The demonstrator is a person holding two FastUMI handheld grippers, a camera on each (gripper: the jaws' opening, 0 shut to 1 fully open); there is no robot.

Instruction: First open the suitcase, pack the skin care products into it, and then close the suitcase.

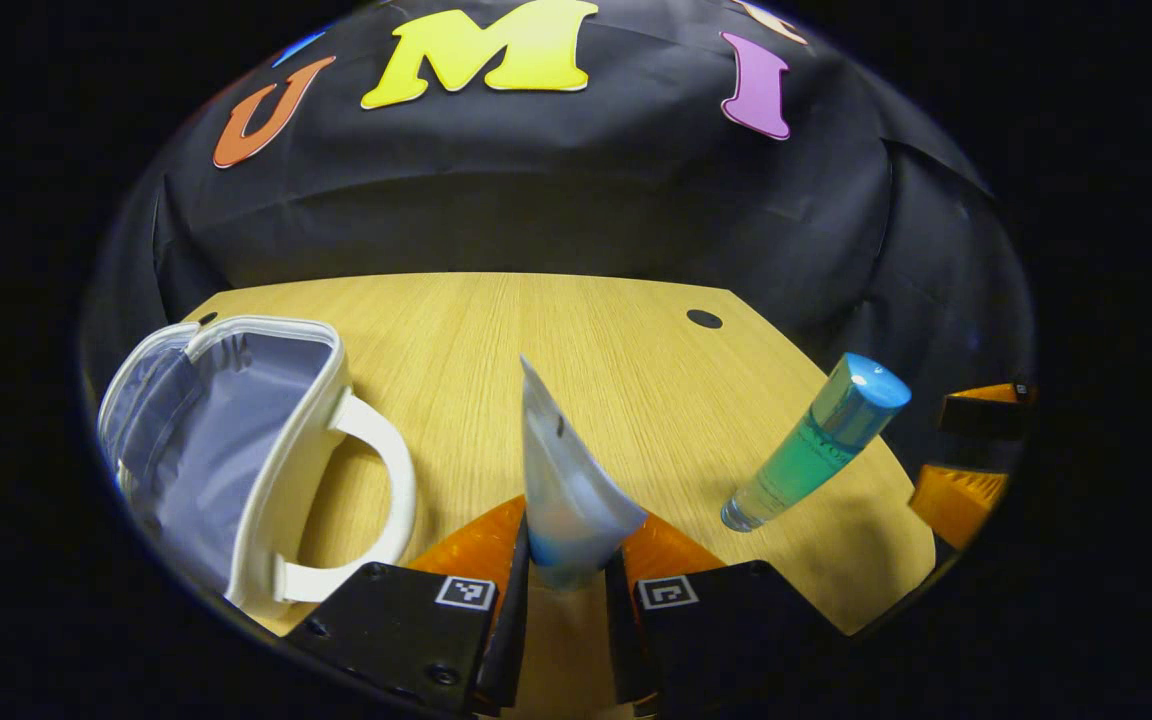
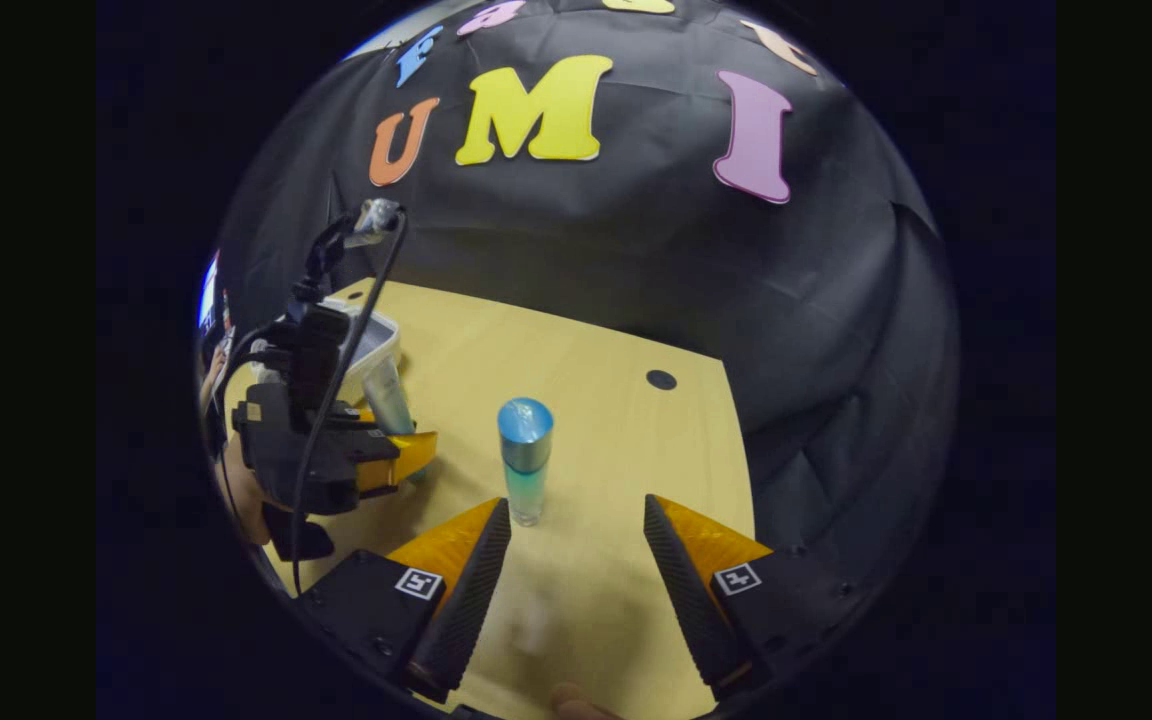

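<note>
The suitcase [image 1: 236, 450], a small white case with a pale lining and a looped white handle [image 1: 376, 500], stands open on the wooden counter [image 1: 586, 350] in the left gripper view, to the left of and just ahead of the left gripper [image 1: 573, 560]. That gripper is closed on a soft tube [image 1: 571, 490]: both fingers press its lower end, and the flat crimped end points up and away. Ahead and to the right, a green bottle with a blue cap [image 1: 816, 440] stands on the counter, leaning in the fisheye picture. At the right edge, parts of the right gripper [image 1: 966, 460] show.

In the right gripper view, the right gripper [image 2: 576, 560] is spread wide with nothing between its fingers. The green bottle [image 2: 525, 455] stands upright just ahead of it, nearer its left finger and apart from both. Farther left, the left gripper [image 2: 406, 450], held by a hand [image 2: 246, 500], carries the tube [image 2: 388, 395], with the open suitcase [image 2: 376, 335] just behind it. A cable [image 2: 336, 380] runs down over that gripper's body.
</note>
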